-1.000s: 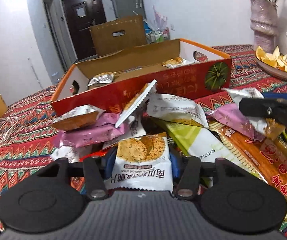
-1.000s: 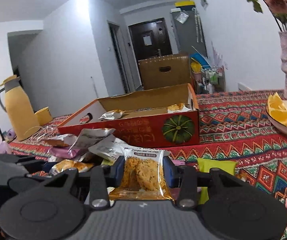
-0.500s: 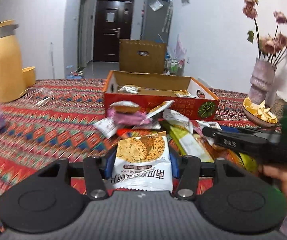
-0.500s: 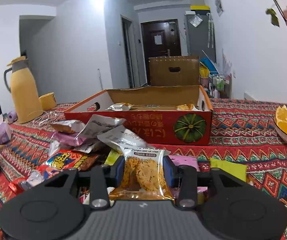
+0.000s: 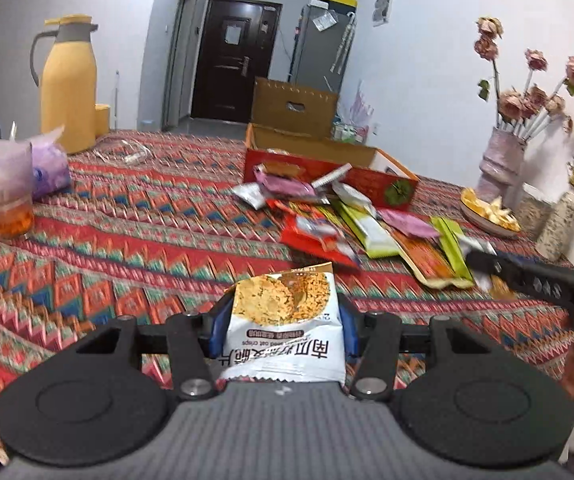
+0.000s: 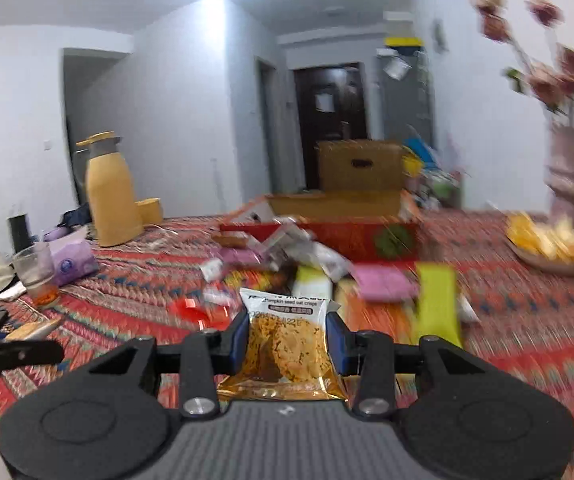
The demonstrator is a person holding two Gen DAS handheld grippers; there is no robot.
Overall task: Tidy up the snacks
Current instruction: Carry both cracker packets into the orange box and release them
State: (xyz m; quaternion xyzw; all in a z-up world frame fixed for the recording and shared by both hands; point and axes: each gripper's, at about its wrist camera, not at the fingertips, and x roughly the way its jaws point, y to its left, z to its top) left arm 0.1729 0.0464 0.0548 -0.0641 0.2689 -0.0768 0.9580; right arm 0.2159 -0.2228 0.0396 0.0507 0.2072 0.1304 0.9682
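Left wrist view is showing the left tongs (image 5: 281, 330) partly closed and gripping a white oat-crisp packet (image 5: 283, 328) by its sides, the blue pads pressing into the wrapper. Right wrist view is showing the right tongs (image 6: 287, 344) doing likewise, narrowed onto a gold-edged crisp packet (image 6: 285, 350) that is standing upright between the pads. Both packets are hanging clear of the patterned surface (image 5: 127, 248), well short of the red box (image 5: 367, 178), which is sitting at the far side with a loose heap of snacks (image 5: 327, 216) spread in front of its near wall. A few packets are already lying inside the box, though blur is hiding how many.

The step in hand appears to be carrying each packet to where it belongs, most likely the box. To do it well, the person should be keeping both grips steady, since slick film wrappers slip easily, and squeezing no harder, as crisps crush. Each packet needs lifting over the heap and the box's near wall before release, one hand at a time so the two tongs are not crossing. The glass of drink (image 5: 7, 196) and the plate of orange slices (image 5: 489, 212) are standing off to the sides and should be given room.
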